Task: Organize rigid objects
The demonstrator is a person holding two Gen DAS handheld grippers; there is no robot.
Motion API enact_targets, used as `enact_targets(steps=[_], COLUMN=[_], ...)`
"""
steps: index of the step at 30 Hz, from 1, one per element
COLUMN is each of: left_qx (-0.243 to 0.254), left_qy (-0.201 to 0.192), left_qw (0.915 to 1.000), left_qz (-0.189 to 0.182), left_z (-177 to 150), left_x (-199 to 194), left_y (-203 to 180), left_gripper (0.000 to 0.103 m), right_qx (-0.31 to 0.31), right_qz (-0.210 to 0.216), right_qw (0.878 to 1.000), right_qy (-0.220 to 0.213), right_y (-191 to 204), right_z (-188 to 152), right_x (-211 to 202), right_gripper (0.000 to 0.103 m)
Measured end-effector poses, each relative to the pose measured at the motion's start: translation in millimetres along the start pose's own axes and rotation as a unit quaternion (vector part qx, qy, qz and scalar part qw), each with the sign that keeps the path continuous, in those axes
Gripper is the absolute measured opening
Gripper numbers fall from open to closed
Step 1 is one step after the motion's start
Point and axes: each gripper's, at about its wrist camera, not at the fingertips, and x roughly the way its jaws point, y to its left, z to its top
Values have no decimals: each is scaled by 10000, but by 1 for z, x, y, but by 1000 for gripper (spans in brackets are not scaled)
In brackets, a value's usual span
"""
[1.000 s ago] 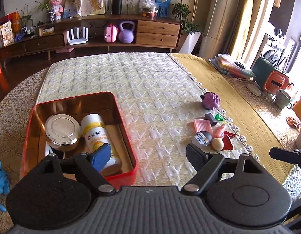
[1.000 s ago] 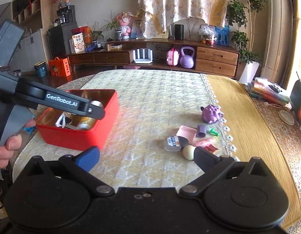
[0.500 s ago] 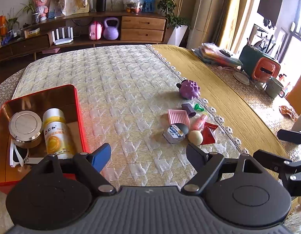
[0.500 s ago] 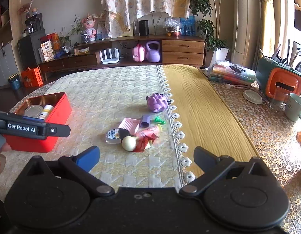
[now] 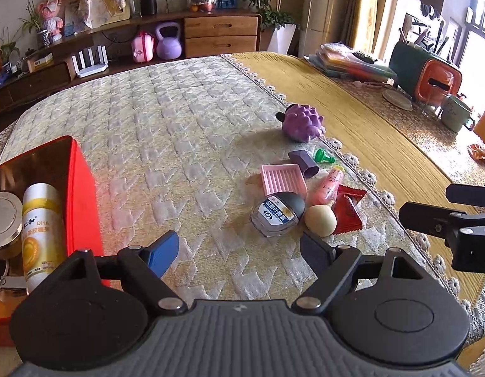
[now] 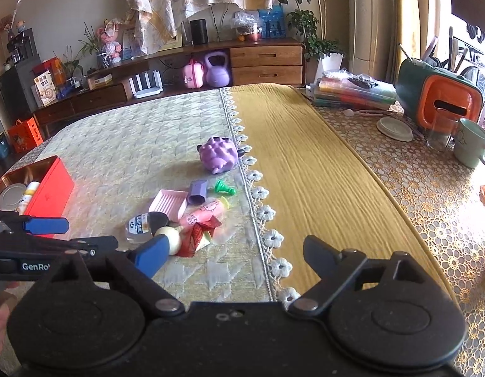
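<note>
Table: a broad table is lying under both cameras, wearing a pale quilted cover (image 5: 185, 144) with a lace edge and a mustard runner (image 6: 305, 169) alongside it.
Red tin (image 5: 82, 188): it is sitting open at the left of the quilted cover, well apart from the loose pile; inside it a white-and-yellow bottle (image 5: 42, 232) is lying on its side beside a jar with a silver lid (image 5: 3, 216).
Left gripper (image 5: 239, 248): its jaws are standing spread with nothing between them, hovering over bare quilt just short of the pile, between the tin and the loose things.
Right gripper (image 6: 233, 254): its jaws are closing, and only cloth and the lace edge are showing between them; its blue finger is overlapping the cream ball in the right view, and I cannot tell whether they are touching.
Purple toy (image 5: 302, 122): a knobbly purple figure is sitting at the far end of the pile, near the lace edge.
Pink tray (image 5: 283, 179): a small ribbed pink dish is lying flat, just beside a purple cap (image 5: 303, 158).
Clear bottle (image 5: 278, 213): a small clear bottle with a dark cap is lying on its side, touching the pink tray's near edge.
Pink tube (image 5: 328, 185): it is lying slanted between the tray and a red wrapper (image 5: 347, 210).
Cream ball (image 5: 320, 216): it is resting against the clear bottle and the red wrapper.
Green piece (image 5: 324, 156): a tiny green cone-shaped piece is lying next to the purple cap.
</note>
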Motion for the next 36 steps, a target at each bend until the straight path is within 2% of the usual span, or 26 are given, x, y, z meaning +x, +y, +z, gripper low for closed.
enact_targets(steps=[13, 15, 20, 25, 27, 32, 36], left_qx=[269, 310, 424, 545, 554, 705, 798], left_qy=[79, 100, 101, 40, -4, -75, -102], left_qw=[9995, 9992, 9987, 9980, 9979, 9963, 9951], left_qz=[-154, -218, -265, -315, -350, -476, -569], left_z=[7, 8, 10, 11, 10, 10, 9], left_x=[39, 42, 49, 52, 51, 49, 46], left_y=[-4, -5, -6, -8, -7, -13, -18], left_gripper=[84, 84, 84, 83, 81, 58, 41], right_qx=[115, 100, 62, 113, 114, 144, 163], right_qz=[120, 133, 177, 304, 336, 486, 476], right_qw=[9996, 9994, 9991, 9986, 9986, 9979, 9982], right_qy=[246, 307, 385, 408, 397, 398, 336], right_y=[5, 7, 11, 12, 13, 17, 17], right_z=[11, 11, 11, 11, 11, 11, 10], right_x=[45, 51, 60, 63, 63, 62, 61], right_gripper=[71, 63, 50, 43, 37, 23, 21])
